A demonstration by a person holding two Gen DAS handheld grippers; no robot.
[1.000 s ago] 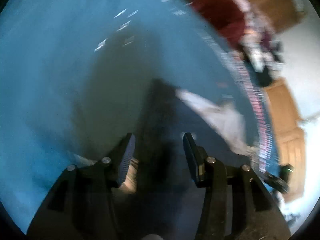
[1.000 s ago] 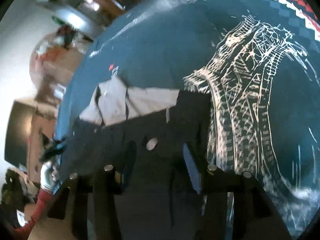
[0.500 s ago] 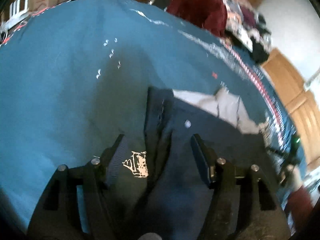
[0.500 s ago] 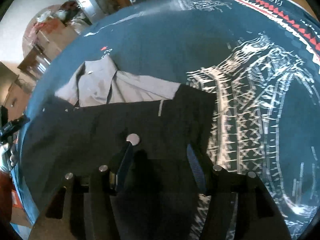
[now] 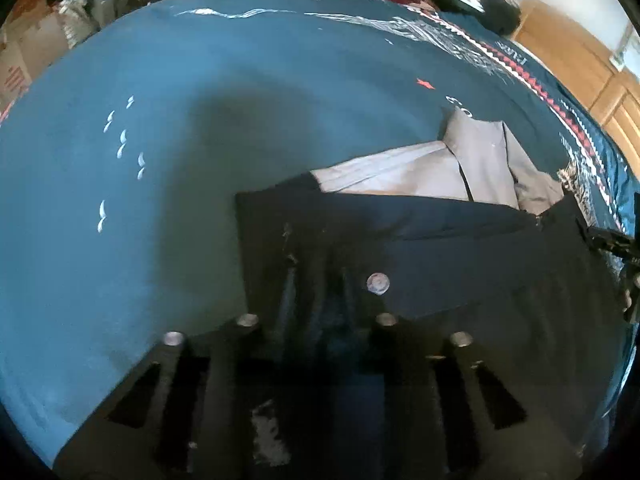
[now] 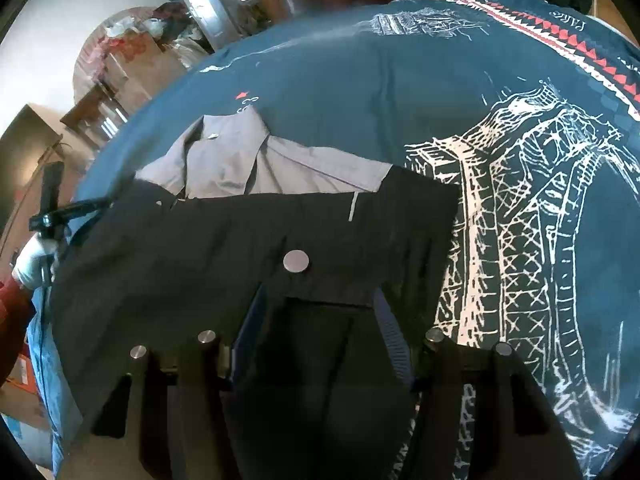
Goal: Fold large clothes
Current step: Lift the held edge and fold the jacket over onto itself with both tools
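A dark garment (image 6: 248, 248) is seen spread flat on a teal bedspread (image 6: 360, 92), its near edge lying between the fingers of both grippers. A round metal button (image 6: 296, 261) is shown near the middle of the garment, just ahead of the right gripper (image 6: 320, 320). A grey collared shirt (image 6: 256, 164) is partly covered by the garment's far edge, with the collar left exposed. The right gripper is seen with its fingers set wide apart and dark cloth lying between them, unclamped. In the left wrist view the left gripper (image 5: 316, 332) is set over the garment (image 5: 440, 264); its fingertips are lost in shadow against the dark cloth, so whether they grip cannot be told. A white tower drawing (image 6: 520, 220) is printed on the bedspread just beside the garment. A gloved hand (image 6: 34, 260) is visible at the left edge of the right wrist view.
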